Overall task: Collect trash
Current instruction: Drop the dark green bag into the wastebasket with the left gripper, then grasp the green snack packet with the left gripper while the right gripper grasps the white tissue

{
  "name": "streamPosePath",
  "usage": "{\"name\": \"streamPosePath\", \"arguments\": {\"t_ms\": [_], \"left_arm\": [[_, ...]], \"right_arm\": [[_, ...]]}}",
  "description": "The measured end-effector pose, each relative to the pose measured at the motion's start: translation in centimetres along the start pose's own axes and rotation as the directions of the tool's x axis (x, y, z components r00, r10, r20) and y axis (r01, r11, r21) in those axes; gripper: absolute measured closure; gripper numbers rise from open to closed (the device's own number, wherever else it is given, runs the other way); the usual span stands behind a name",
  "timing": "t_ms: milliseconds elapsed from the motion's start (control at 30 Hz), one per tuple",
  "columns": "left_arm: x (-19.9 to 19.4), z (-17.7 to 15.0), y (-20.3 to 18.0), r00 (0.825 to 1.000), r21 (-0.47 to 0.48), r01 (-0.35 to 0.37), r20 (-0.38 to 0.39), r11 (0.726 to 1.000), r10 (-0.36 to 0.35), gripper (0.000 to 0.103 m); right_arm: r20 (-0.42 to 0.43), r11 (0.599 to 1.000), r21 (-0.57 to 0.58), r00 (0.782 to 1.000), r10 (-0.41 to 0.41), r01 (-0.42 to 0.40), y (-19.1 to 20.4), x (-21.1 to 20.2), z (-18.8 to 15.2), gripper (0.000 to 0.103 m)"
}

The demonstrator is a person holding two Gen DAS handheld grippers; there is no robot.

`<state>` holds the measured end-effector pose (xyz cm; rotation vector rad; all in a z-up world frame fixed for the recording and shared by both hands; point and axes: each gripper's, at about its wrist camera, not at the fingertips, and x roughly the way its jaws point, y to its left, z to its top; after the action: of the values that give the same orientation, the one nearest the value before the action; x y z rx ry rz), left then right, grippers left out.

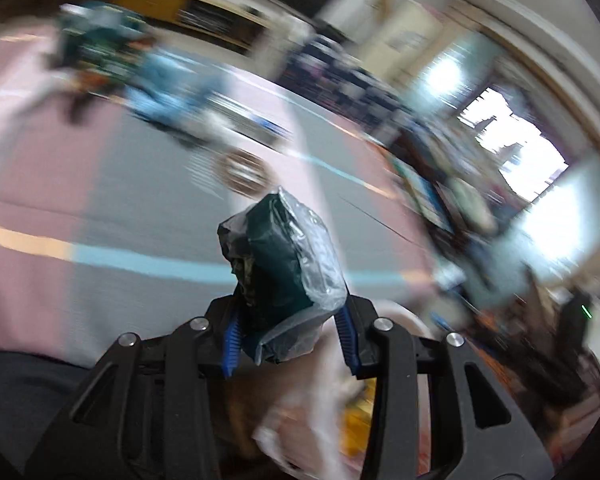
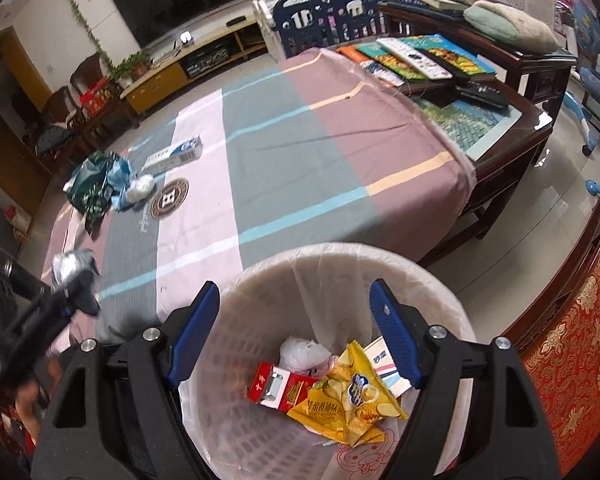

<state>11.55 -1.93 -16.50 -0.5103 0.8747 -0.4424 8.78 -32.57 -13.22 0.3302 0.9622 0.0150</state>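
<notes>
My left gripper (image 1: 288, 336) was clamped on a crumpled dark green wrapper in clear plastic film (image 1: 282, 268), which stuck up between the blue pads (image 1: 231, 344); that view was badly smeared, so little else in it read clearly. My right gripper (image 2: 296, 336) hung over the white plastic waste basket (image 2: 440, 296) with its jaws spread wide and nothing between them. In the basket lay a yellow chip bag (image 2: 348, 400), a red and white carton (image 2: 276, 388) and a wad of white paper (image 2: 304, 354). From the right wrist view I saw the left gripper (image 2: 66, 292) low at the left, over the striped cloth (image 2: 300, 160). More trash lay on the cloth's far left: a heap of green and blue plastic bags (image 2: 96, 184), a white wad (image 2: 140, 186) and a toothpaste box (image 2: 174, 154).
</notes>
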Motion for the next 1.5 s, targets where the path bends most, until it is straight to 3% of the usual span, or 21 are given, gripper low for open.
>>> {"name": "streamPosePath", "arguments": {"t_ms": [133, 233, 267, 300, 333, 367, 500, 567, 633, 667, 767, 833, 867, 933, 1067, 1133, 1167, 1233, 1267, 1333, 1500], "left_arm": [[3.0, -2.7, -5.5, 0.979, 0.208, 0.14, -0.174, 0.968, -0.104, 0.063], [5.4, -5.3, -8.5, 0.922, 0.275, 0.277, -0.344, 0.921, -0.175, 0.06], [6.2, -6.3, -9.5, 0.907, 0.311, 0.295, -0.389, 0.903, -0.162, 0.058], [6.6, -7.0, -10.2, 0.903, 0.346, 0.288, -0.409, 0.893, -0.133, 0.047], [7.1, -7.4, -10.7, 0.902, 0.381, 0.267, -0.421, 0.885, -0.091, 0.029], [7.3, -7.6, -10.9, 0.907, 0.398, 0.242, -0.416, 0.885, -0.061, 0.023], [7.1, -4.8, -8.2, 0.942, 0.334, 0.14, -0.334, 0.932, -0.022, 0.017], [6.3, -2.2, -5.6, 0.97, 0.294, -0.019, -0.227, 0.956, 0.089, 0.017], [5.6, 0.7, -2.7, 0.961, 0.215, -0.215, -0.129, 0.953, 0.246, 0.017], [5.3, 1.9, -1.3, 0.943, 0.179, -0.303, -0.089, 0.936, 0.322, 0.018], [4.1, 6.8, 3.8, 0.801, 0.075, -0.599, 0.051, 0.798, 0.596, 0.027], [3.5, 9.5, 6.5, 0.728, 0.019, -0.684, 0.091, 0.729, 0.68, 0.027], [3.5, 11.2, 8.3, 0.698, -0.011, -0.713, 0.092, 0.701, 0.71, 0.027], [3.6, 13.8, 11.3, 0.681, -0.044, -0.728, 0.076, 0.684, 0.729, 0.025], [3.8, 17.9, 16.0, 0.682, -0.112, -0.722, 0.049, 0.683, 0.729, 0.017], [4.4, 19.4, 17.5, 0.694, -0.125, -0.71, 0.044, 0.694, 0.718, 0.017], [4.9, 19.5, 17.8, 0.709, -0.122, -0.695, 0.041, 0.708, 0.704, 0.022], [6.1, 19.8, 19.0, 0.742, -0.101, -0.667, 0.002, 0.738, 0.671, 0.063], [6.6, 19.6, 19.6, 0.751, -0.099, -0.658, -0.025, 0.746, 0.66, 0.069], [6.0, 18.6, 19.6, 0.766, -0.116, -0.637, 0.012, 0.762, 0.643, 0.076], [2.4, 14.4, 17.4, 0.82, -0.221, -0.542, 0.069, 0.811, 0.568, 0.077]], "right_arm": [[0.046, 1.0, 0.027, 0.999, -0.013, 0.011, -1.4, -1.0, 0.5, 0.027], [0.065, 0.998, 0.053, 0.998, -0.025, 0.021, -2.7, -1.3, 0.7, 0.027], [0.066, 0.998, 0.066, 0.997, -0.025, 0.021, -3.2, -1.2, 0.7, 0.027], [0.064, 0.997, 0.079, 0.998, -0.024, 0.019, -3.7, -1.2, 0.8, 0.027], [0.061, 0.996, 0.092, 0.998, -0.022, 0.017, -4.1, -1.0, 0.8, 0.027], [0.056, 0.994, 0.105, 0.998, -0.02, 0.014, -4.4, -0.9, 0.7, 0.027], [0.041, 0.993, 0.118, 0.999, -0.022, 0.017, -5.0, 0.0, 0.5, 0.027], [0.031, 0.993, 0.116, 0.999, -0.026, 0.022, -5.0, 0.5, 0.3, 0.027], [0.018, 0.993, 0.118, 0.999, -0.027, 0.024, -4.9, 1.2, 0.2, 0.027], [0.011, 0.993, 0.118, 1.0, -0.026, 0.025, -4.8, 1.6, 0.3, 0.026], [-0.014, 0.993, 0.113, 1.0, -0.019, 0.021, -4.3, 3.0, 0.5, 0.026], [-0.022, 0.995, 0.103, 1.0, -0.016, 0.018, -3.6, 3.8, 0.7, 0.026], [-0.026, 0.995, 0.097, 1.0, -0.015, 0.017, -3.2, 4.2, 0.9, 0.026], [-0.032, 0.996, 0.091, 0.999, -0.011, 0.014, -2.7, 4.9, 1.1, 0.026], [-0.051, 0.995, 0.098, 0.999, 0.011, -0.006, -1.5, 6.4, 1.7, 0.026], [-0.057, 0.995, 0.098, 0.998, 0.017, -0.011, -0.9, 7.1, 2.0, 0.026], [-0.06, 0.995, 0.1, 0.998, 0.022, -0.015, -0.6, 7.4, 2.2, 0.026], [-0.066, 0.994, 0.101, 0.997, 0.035, -0.028, 0.0, 8.0, 2.5, 0.026], [-0.067, 0.995, 0.099, 0.997, 0.04, -0.033, 0.4, 8.2, 2.6, 0.026], [-0.066, 0.995, 0.093, 0.997, 0.051, -0.044, 1.1, 8.6, 2.8, 0.026], [-0.072, 0.995, 0.066, 0.994, 0.085, -0.08, 3.7, 9.7, 3.3, 0.026]]}}
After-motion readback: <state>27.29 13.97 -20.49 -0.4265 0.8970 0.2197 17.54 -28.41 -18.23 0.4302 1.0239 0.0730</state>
